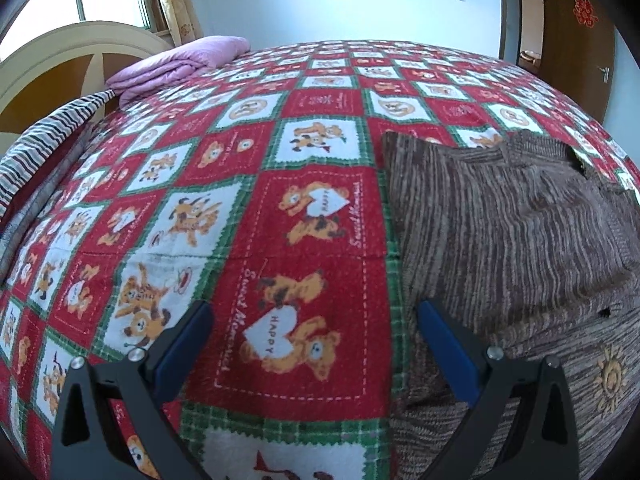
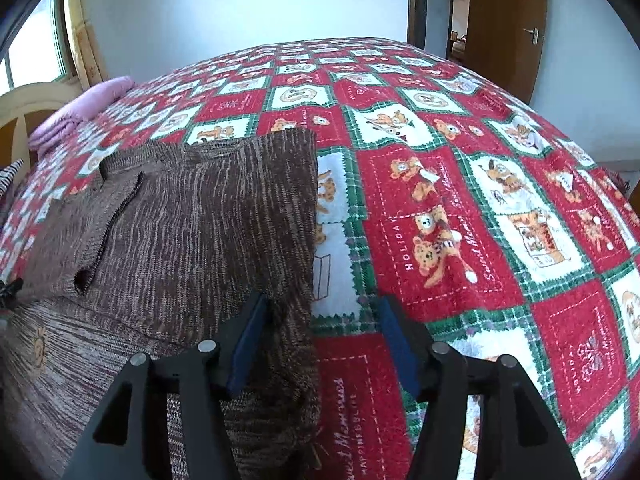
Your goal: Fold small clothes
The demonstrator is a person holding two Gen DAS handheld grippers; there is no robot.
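A brown striped knit sweater [image 1: 500, 220] lies on the bed, its upper part folded over the lower part, where a sun motif [image 1: 610, 378] shows. My left gripper [image 1: 315, 307] stands open over the blanket, its right finger [image 1: 444, 344] just at the sweater's left edge. In the right wrist view the sweater [image 2: 192, 216] fills the left side, with a zipper [image 2: 120, 216] running down it. My right gripper [image 2: 323, 299] is open and straddles the sweater's right edge. The cloth lies against the left pad [image 2: 248, 344], while the right pad is clear of it.
A red, white and green bear-patterned blanket [image 1: 280, 160] covers the whole bed. At the far left corner lie a folded pink quilt [image 1: 180, 66] and a striped pillow [image 1: 48, 136] by the headboard [image 1: 60, 52]. A brown door [image 2: 508, 20] stands beyond the bed's far right.
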